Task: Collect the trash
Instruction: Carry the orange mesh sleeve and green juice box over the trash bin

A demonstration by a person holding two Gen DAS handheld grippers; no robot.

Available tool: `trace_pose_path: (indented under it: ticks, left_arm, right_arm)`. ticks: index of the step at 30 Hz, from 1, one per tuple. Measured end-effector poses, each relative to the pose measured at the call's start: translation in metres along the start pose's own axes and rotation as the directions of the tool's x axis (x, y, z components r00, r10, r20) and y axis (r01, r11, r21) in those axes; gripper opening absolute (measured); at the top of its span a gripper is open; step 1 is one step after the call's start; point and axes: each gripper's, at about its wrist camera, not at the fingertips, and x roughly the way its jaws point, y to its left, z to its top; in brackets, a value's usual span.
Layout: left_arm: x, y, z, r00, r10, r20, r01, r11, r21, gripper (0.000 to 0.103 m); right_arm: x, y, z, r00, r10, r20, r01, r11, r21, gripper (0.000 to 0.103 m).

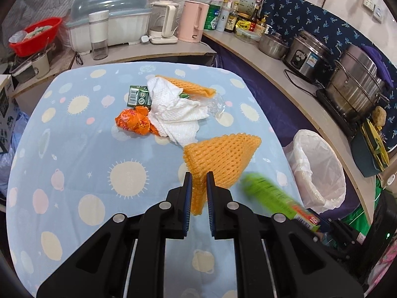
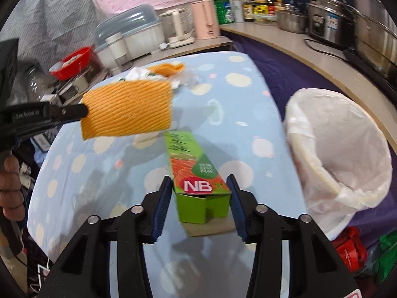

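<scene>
trash lies in a heap toward the far end of our blue sun-and-dot tablecloth: a crumpled white paper towel, a crushed orange foil wrapper, a small green printed carton, a clear plastic scrap and a second orange foam net behind the towel. our left gripper has its jaws drawn narrow, pinching an orange foam fruit net sleeve by its lower edge; from the right wrist view the sleeve hangs lifted above the cloth, with a hand on the gripper's handle at the frame's left edge. our right gripper holds a long green cardboard box with a salmon picture between its blue pads, which sit against the box's sides at its open near end. the box points away over the tablecloth. the round bin lined with a white plastic bag stands just beside the table's right edge, close to the box.
</scene>
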Motion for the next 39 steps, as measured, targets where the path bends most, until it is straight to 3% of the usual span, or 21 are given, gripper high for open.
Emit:
trace_pose_path:
  ticks: [18,31,39]
  left_arm:
    - [-0.022,-0.082,0.0,1.0,-0.009,0.023,0.006,0.992,0.125,0.011]
    - [-0.019,-0.157,0.009,0.998,-0.054,0.037,0.044,0.971,0.235,0.011]
    - [-0.007,-0.21,0.015,0.995,-0.091,0.027,0.079,0.952,0.295,0.011]
  right_arm:
    - [-0.061,-0.062,0.003,0.988,-0.092,0.128,0.071,0.984,0.161,0.037]
    - [-0.113,-0.125,0.0,0.958,-0.21,0.194,0.143,0.94,0.31,0.037]
    - [-0.125,-0.157,0.003,0.944,-0.265,0.197,0.176,0.909,0.377,0.037]
